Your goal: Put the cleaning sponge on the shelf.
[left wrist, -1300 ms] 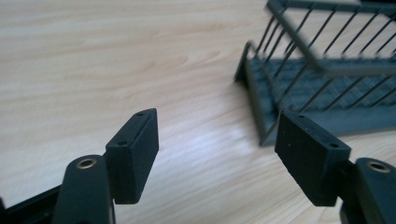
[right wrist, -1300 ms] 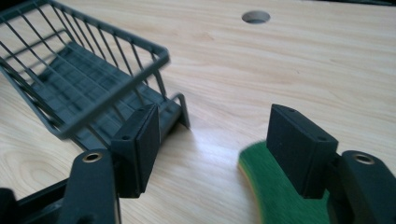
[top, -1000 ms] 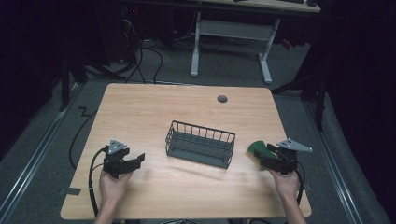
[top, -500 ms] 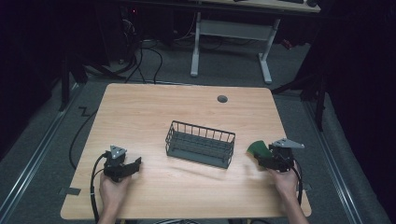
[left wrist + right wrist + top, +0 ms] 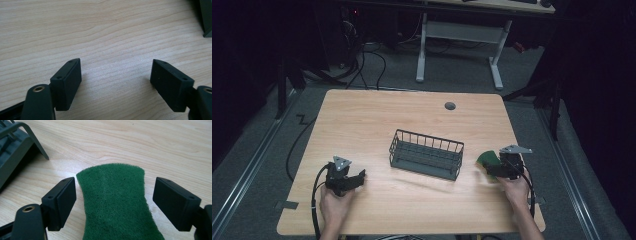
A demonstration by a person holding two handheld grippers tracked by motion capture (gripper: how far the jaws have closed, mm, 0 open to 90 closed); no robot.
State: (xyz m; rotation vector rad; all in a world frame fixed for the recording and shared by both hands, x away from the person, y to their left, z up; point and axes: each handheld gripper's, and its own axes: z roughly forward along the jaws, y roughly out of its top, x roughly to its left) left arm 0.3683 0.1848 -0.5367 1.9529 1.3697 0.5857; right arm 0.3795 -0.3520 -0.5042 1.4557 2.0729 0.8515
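Now the right claw, its jaws just opening, is straddling the green scouring pad unclenched, needing a centred squeeze; the left claw is waiting released.

Green scouring pad, fuzzy top, waisted outline with rounded end, lies flat on the wooden table near its right edge. It sits just right of the dark wire basket, apart from it.
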